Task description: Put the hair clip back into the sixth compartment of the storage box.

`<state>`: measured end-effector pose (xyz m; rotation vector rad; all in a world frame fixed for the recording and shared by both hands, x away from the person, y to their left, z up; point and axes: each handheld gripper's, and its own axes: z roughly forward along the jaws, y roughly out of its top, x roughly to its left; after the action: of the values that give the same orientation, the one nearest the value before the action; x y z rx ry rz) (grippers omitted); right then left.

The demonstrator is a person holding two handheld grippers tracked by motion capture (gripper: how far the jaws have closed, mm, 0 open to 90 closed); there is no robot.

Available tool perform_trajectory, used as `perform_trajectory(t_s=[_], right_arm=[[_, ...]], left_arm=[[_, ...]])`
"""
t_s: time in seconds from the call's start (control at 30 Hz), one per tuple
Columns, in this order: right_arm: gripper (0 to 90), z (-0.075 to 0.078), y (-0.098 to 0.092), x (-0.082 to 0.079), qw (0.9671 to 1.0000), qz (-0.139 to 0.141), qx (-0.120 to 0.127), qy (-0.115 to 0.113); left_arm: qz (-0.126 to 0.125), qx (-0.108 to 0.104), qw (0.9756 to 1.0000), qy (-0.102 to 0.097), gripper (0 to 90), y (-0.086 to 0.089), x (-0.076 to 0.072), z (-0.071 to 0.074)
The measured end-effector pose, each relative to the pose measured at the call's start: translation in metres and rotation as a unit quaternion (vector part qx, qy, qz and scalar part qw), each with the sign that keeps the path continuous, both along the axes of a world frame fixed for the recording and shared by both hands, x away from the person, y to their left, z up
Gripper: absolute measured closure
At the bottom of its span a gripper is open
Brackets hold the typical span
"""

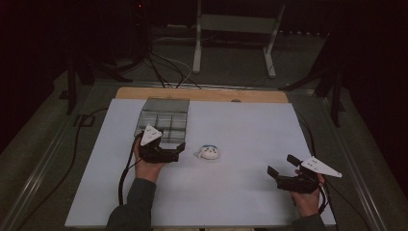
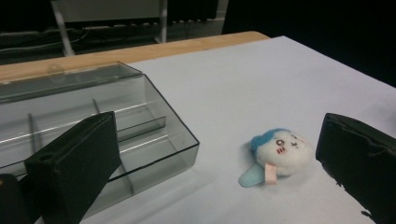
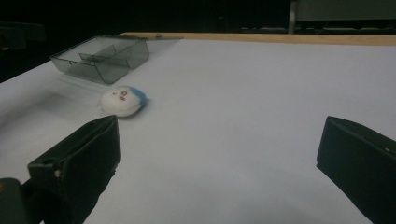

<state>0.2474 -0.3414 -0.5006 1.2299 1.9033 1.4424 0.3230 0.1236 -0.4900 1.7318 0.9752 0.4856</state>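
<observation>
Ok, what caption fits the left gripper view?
Open tongs face a small plush toy beside a clear divided box.

Organizer box (image 2: 93, 126) left end cut by frame edge; plush (image 1: 210, 152) face too small.

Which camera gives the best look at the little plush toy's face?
The left gripper view: the plush toy lies close between that claw's jaws, its blue top, pink cheeks and tag clear. The right gripper view shows it farther off and dimmer, near the clear box. The high view shows it tiny, from above.
</observation>
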Motion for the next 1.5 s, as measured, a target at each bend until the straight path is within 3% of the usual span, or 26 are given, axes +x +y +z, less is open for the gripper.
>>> perform_trajectory(t_s=[0.6, 1.5], right_arm=[[0.0, 0.0, 0.0, 0.0, 1.0, 0.0, -0.001, -0.001], [0.0, 0.0, 0.0, 0.0, 1.0, -0.001, -0.004, -0.001]], left_arm=[[-0.051, 0.012, 0.9986, 0.006, 0.8, -0.044, 0.014, -0.011], [-0.08, 0.023, 0.9955, 0.045, 0.8, -0.081, 0.029, -0.038]])
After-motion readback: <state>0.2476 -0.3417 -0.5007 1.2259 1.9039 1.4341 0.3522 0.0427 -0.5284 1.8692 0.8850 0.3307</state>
